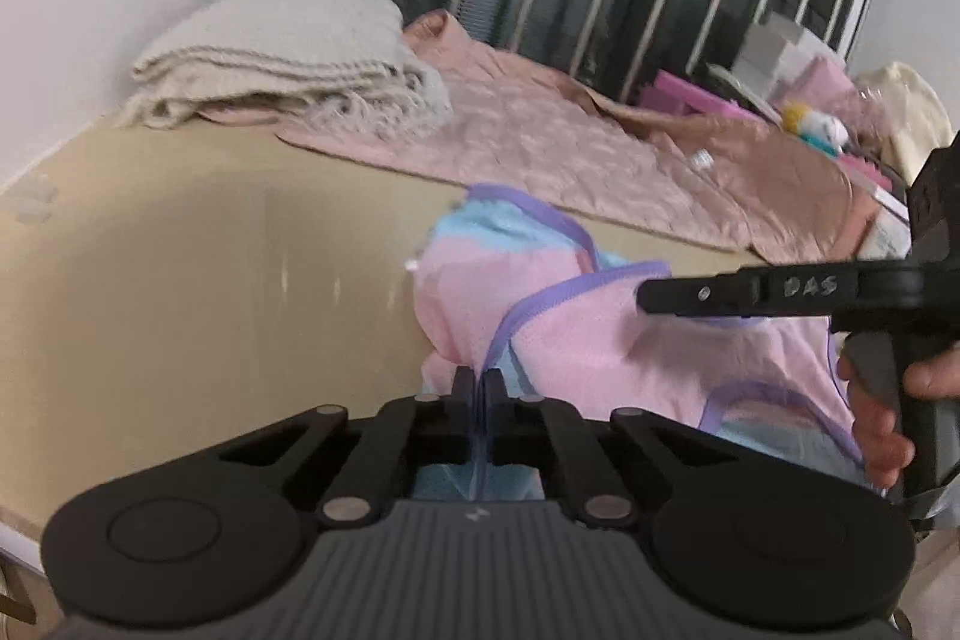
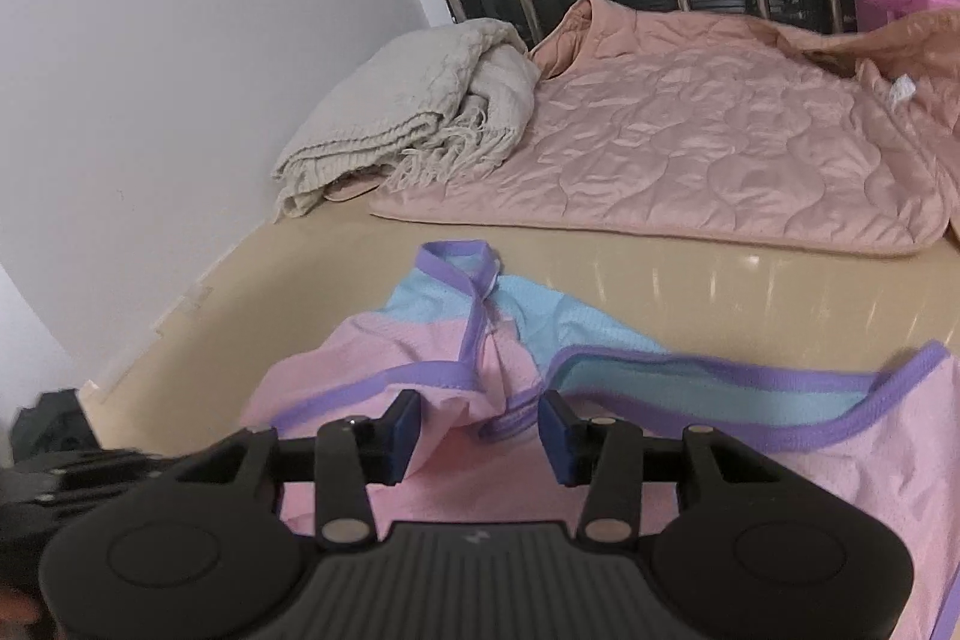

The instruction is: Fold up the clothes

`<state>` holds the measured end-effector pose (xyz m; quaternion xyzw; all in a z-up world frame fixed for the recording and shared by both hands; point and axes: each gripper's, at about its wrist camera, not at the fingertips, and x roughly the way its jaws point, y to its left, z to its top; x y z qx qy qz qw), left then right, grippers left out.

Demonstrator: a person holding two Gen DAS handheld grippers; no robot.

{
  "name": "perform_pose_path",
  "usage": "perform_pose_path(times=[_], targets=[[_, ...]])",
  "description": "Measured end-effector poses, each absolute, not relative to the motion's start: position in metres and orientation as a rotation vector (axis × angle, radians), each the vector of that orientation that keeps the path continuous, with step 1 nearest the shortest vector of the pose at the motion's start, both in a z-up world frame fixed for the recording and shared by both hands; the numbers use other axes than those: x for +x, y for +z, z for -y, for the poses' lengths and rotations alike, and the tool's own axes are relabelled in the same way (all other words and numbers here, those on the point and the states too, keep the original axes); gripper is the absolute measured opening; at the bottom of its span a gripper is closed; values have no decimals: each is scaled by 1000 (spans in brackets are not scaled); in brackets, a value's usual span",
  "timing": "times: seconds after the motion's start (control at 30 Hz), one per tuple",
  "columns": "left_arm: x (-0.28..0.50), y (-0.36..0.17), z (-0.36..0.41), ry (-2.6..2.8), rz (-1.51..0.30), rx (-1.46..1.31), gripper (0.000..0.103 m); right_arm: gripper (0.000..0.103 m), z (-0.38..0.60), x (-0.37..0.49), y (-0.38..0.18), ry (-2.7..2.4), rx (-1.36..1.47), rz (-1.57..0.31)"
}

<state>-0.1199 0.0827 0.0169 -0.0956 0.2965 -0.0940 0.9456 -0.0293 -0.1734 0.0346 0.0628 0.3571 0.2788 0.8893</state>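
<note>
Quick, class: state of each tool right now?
Left tool: closed on the pink top.
Right tool: open, holding nothing.

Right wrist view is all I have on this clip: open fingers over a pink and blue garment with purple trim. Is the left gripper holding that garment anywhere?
Observer: Yes. In the left wrist view the left gripper is shut on the garment, with a purple-trimmed edge pinched between its fingers.
Operator: Is my right gripper touching the cloth?
Observer: From the left wrist view the right gripper hangs above the pink panel; contact cannot be told. Its own view shows it open.
Operator: Anything to the right that I cannot see?
Observer: Past the quilted pink jacket lies clutter, including a small yellow, white and teal toy.
</note>
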Motion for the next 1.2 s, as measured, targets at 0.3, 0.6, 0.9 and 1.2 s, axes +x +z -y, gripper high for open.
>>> perform_pose_path(times=[0.3, 0.6, 0.9, 1.2], targets=[[-146, 23, -85, -135, -511, -197, 3, 1, 161, -47, 47, 623, 68, -598], [-149, 18, -86, -125, -553, -152, 6, 47, 143, -54, 56, 768, -222, -570], [-139, 33, -84, -226, -507, -105, 43, 4, 127, -40, 31, 842, -463, -582], [-98, 19, -83, -383, -620, -160, 44, 2, 152, -81, 64, 931, -381, -386]])
